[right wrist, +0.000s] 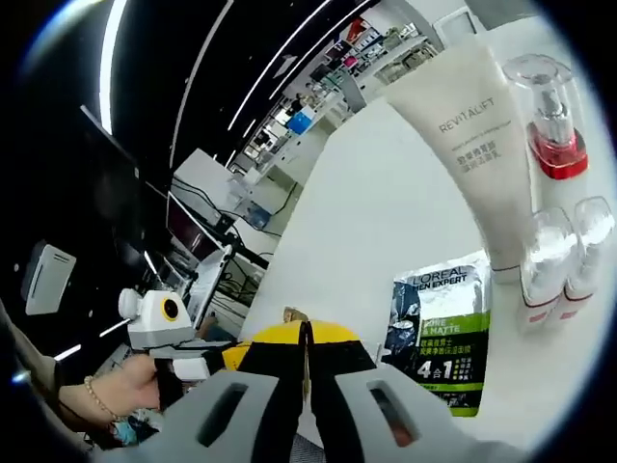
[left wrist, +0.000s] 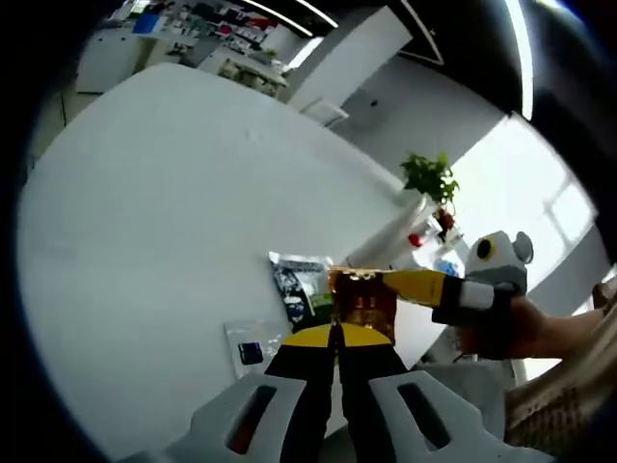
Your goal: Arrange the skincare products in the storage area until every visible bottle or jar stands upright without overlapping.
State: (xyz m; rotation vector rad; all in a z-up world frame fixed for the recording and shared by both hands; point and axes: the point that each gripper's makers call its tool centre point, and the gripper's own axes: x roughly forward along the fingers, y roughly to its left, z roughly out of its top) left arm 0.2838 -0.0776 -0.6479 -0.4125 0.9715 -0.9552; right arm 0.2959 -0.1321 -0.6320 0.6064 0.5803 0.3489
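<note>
- Left gripper view: left gripper (left wrist: 336,333) low in the picture, yellow-tipped jaws pressed together with no gap, tips right at the lower edge of an amber, ribbed jar (left wrist: 363,301); whether the tips pinch any part of it cannot be told.
- Jar on the white table (left wrist: 164,212), at its near edge, just beside a dark printed sachet (left wrist: 301,285) on its left.
- Small clear packet (left wrist: 253,347) with a dark square inside, flat on the table, near the left jaw.
- Right gripper (left wrist: 410,283) coming in from the right, held in a hand (left wrist: 525,328), yellow tip touching the jar's upper right side; jaw gap not readable here.
- Farther back: leaning white tube (left wrist: 390,236), a red-based bottle (left wrist: 417,237) and a green plant (left wrist: 430,177).
- Right gripper view: right gripper (right wrist: 307,349) with jaws closed to a thin slit, a small amber-brown edge showing just above the tips.
- Sachet (right wrist: 442,328) flat on the table (right wrist: 376,203) to the right of the jaws, tall white tube (right wrist: 477,145) beyond it.
- Clear pump bottle with red base (right wrist: 551,116) upright beside the tube; two small clear bottles (right wrist: 567,253) upright, close together, right of the sachet.
- Left gripper (right wrist: 174,338) at lower left, held in a hand (right wrist: 111,391) with a bead bracelet.
</note>
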